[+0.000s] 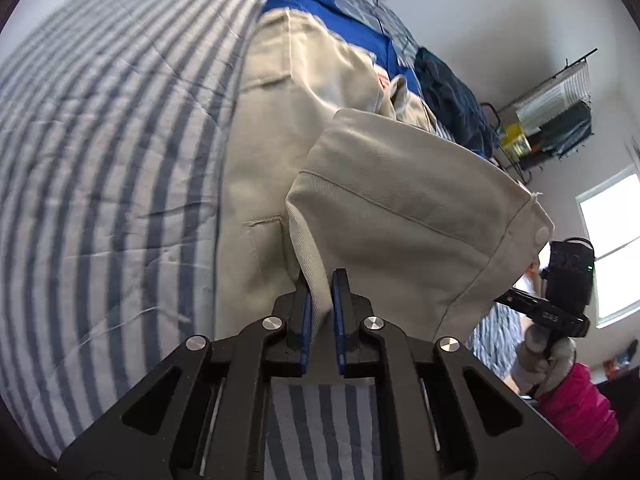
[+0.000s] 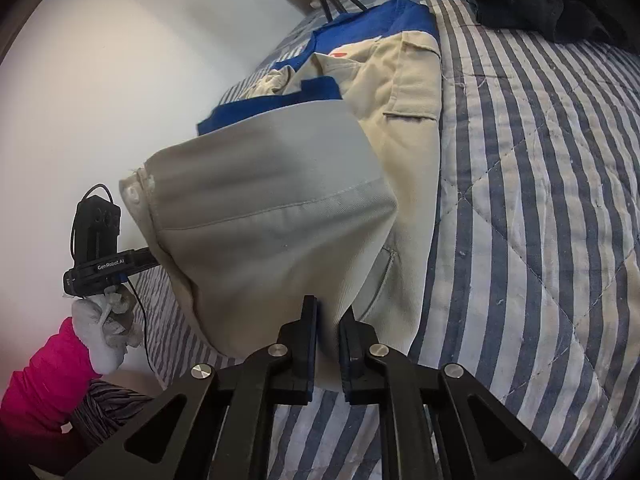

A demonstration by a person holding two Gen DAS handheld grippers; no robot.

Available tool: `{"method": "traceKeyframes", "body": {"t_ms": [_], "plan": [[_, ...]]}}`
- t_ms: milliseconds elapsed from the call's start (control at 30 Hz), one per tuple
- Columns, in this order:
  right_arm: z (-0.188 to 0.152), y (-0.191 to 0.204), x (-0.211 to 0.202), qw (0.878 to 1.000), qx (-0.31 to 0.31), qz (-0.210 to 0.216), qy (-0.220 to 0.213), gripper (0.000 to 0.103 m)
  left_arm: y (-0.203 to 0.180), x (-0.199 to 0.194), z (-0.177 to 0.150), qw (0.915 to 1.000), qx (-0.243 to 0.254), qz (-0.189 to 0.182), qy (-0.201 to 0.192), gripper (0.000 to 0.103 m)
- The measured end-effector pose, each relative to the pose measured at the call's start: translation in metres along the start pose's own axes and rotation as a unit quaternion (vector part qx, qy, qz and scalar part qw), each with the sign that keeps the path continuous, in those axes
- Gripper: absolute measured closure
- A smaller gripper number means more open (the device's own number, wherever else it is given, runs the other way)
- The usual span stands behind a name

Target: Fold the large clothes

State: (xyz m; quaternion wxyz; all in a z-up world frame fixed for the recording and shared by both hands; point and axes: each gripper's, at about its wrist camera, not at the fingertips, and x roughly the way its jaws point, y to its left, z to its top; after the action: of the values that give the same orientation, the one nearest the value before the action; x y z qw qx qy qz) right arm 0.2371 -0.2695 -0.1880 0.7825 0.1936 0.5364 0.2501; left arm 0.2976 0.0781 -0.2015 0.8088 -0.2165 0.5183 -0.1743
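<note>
The only writing you can read is the white "GenRobot.AI" on the side of your left gripper (image 2: 105,268), seen from the right wrist camera; a small orange-red patch at the collar of the garment is too small to make out.

The garment is a large beige twill jacket (image 1: 256,168) with stitched pockets, lying lengthwise on the blue-and-white striped quilt (image 1: 100,152). Under its far end sits a bright blue cloth (image 1: 344,20), and beyond that a dark navy pile of clothing (image 1: 448,92) rests on the quilt, apart from the jacket.

You hold the jacket's near end lifted off the quilt, so its hem (image 1: 408,236) hangs as a taut panel between your two tools, with a seam line across it and a pale snap button (image 1: 542,233) at one corner.

Your left gripper (image 1: 320,292) is clenched on one corner of that hem, beige fabric pinched between its blue pads (image 1: 307,320). Your right gripper (image 2: 329,320) is likewise clamped on the other corner, cloth squeezed between its black fingers (image 2: 310,320).

Your left hand (image 2: 106,328) wears a light grey glove below a bright pink sleeve (image 2: 40,380)
</note>
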Motion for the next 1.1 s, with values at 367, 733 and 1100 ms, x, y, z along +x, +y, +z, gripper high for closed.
{"method": "traceKeyframes", "body": {"t_ms": [367,733,1100], "plan": [[-0.001,-0.004,0.006,0.996,-0.001,-0.076,0.038,0.09,0.011,-0.002,0.001,0.9974,0.022,0.068,-0.006,0.09],[0.021,0.063,-0.003,0.977,-0.133,-0.143,-0.083,0.075,-0.031,-0.016,0.007,0.9886,0.123,0.071,-0.048,0.089],[0.043,0.046,0.069,0.968,-0.142,-0.207,0.002,0.076,-0.023,0.036,0.027,0.9877,0.121,0.098,-0.008,0.087]]}}
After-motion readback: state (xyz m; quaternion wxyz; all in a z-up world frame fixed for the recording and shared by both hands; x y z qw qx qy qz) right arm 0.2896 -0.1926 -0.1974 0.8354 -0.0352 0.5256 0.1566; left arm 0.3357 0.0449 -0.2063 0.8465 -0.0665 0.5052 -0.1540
